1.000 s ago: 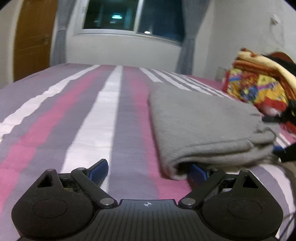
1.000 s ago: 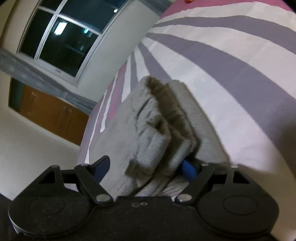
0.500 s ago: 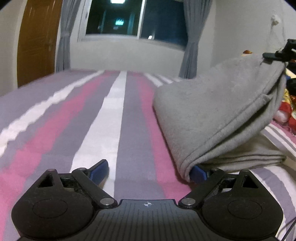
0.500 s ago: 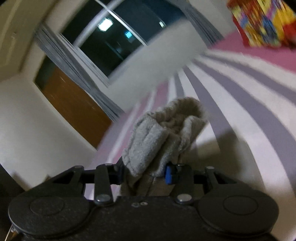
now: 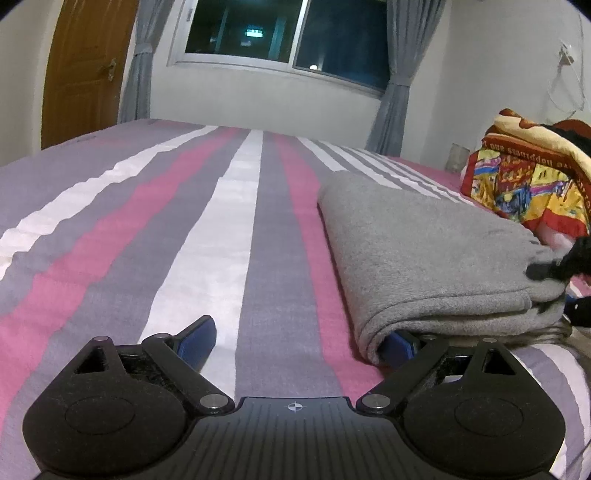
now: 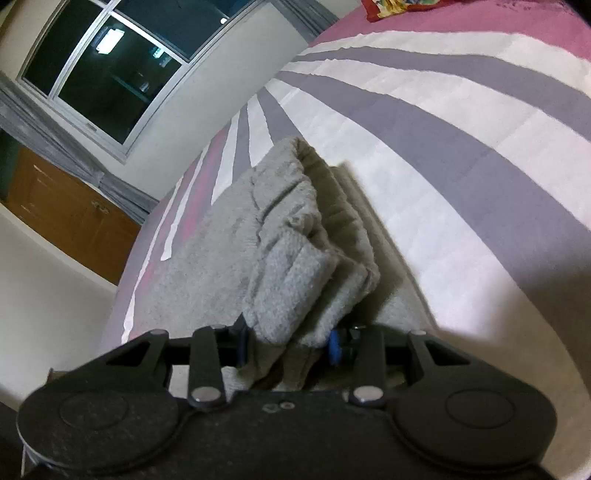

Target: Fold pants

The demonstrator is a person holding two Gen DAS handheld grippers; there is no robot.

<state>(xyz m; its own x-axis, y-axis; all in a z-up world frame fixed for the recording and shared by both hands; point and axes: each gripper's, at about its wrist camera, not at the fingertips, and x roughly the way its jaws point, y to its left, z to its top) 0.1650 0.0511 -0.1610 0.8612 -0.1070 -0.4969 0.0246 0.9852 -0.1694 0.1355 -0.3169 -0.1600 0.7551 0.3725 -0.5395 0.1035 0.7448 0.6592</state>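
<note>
Grey pants (image 5: 424,251) lie folded on the striped bed, right of centre in the left wrist view. My left gripper (image 5: 295,336) is open, low on the sheet. Its right finger (image 5: 397,341) is tucked under the near corner of the fold and its left finger (image 5: 195,334) rests on bare sheet. My right gripper (image 6: 288,343) is shut on the bunched near-right end of the pants (image 6: 280,240), with fabric pinched between its pads. From the left wrist view it shows as a black shape (image 5: 554,267) at the pants' right edge.
The bed (image 5: 221,221) has pink, white and grey stripes, with bare sheet left of the pants. A colourful folded blanket (image 5: 528,184) sits at the far right. A window with curtains (image 5: 280,33) and a wooden door (image 5: 85,70) lie beyond the bed.
My right gripper shut on the pants' end, raised it high half a second ago, and has brought it back down onto the pile. The left gripper stayed put.
</note>
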